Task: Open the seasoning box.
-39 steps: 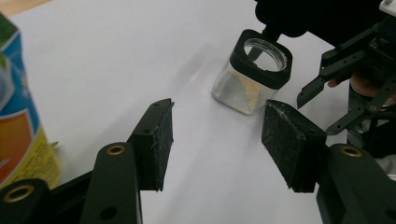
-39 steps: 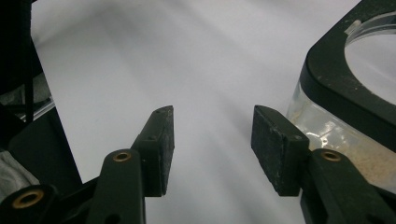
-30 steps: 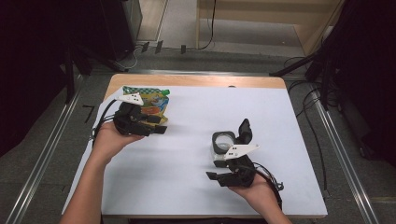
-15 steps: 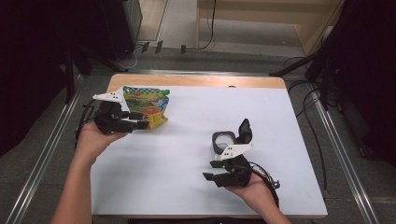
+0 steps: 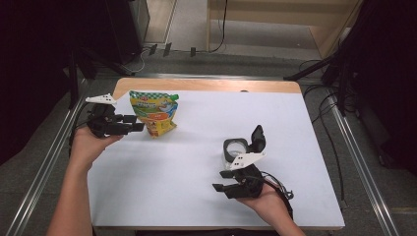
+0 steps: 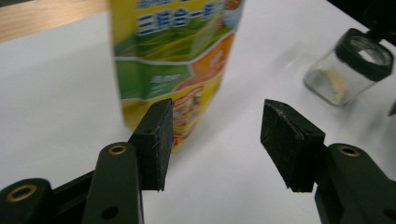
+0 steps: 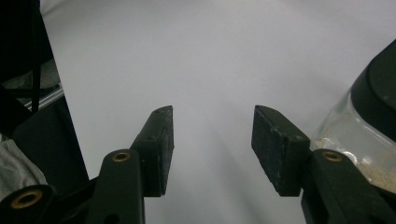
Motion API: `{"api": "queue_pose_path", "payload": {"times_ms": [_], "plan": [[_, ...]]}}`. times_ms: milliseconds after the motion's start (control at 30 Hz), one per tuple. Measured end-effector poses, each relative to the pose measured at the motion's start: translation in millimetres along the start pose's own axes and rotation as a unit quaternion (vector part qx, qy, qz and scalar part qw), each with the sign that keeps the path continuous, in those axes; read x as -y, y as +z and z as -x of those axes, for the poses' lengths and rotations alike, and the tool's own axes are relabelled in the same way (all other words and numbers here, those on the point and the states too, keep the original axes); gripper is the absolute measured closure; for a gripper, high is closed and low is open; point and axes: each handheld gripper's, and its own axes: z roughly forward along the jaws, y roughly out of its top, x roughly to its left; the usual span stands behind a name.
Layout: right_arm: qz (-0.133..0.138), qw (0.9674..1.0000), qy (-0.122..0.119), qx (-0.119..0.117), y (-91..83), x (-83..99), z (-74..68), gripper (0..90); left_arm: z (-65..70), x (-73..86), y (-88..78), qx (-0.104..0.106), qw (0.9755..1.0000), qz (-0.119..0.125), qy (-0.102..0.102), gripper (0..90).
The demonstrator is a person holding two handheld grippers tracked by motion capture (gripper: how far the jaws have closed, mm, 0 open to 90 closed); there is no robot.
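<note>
- worktop point(image 5: 196, 187): white sheet over wood, both hand-held grippers over it.
- snack pouch point(image 5: 153, 112): yellow/green, standing upright just past the left hand-held gripper's tips, slightly to that gripper's left in its own view; not touching the pads.
- left hand-held gripper point(image 5: 138, 127): held level, pointing at the pouch. Jaws parted about halfway, nothing between them.
- right hand-held gripper point(image 5: 218, 188): near the front edge, jaws parted about halfway, gripping nothing.
- glass jar point(image 5: 235, 149): black lid, pale powder inside, just beside the right hand-held gripper's body, well apart from the left one.
</note>
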Motion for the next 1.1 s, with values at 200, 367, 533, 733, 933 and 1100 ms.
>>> {"api": "queue_pose_path", "payload": {"times_ms": [200,367,533,733,933,1100], "plan": [[0.001,1.0000,-0.002,0.000,0.6,1.0,0.0,49.9,-11.1,-3.6,2.0,-0.015,0.9998,0.013,0.000,40.4],[0.008,1.0000,-0.002,0.001,-0.7,0.3,-1.2,49.7,-19.9,-6.5,7.8,-0.016,0.9998,0.015,0.000,39.5],[0.008,0.9999,-0.008,0.000,3.8,-3.7,-4.8,49.4,-24.4,-10.2,16.8,-0.006,0.9999,0.014,0.001,40.5],[0.006,0.9999,-0.015,0.000,13.5,-11.7,-9.7,48.9,-21.0,-16.9,30.0,0.002,0.9999,0.009,0.011,43.6],[0.001,0.9997,-0.023,0.000,26.0,-20.3,-13.0,48.4,-21.8,-18.4,37.1,0.005,0.9997,0.019,0.012,49.0],[0.003,0.9998,-0.018,-0.003,34.2,-23.9,-11.6,48.3,-20.6,-18.6,40.9,0.021,0.9995,0.018,0.012,52.0]]}}
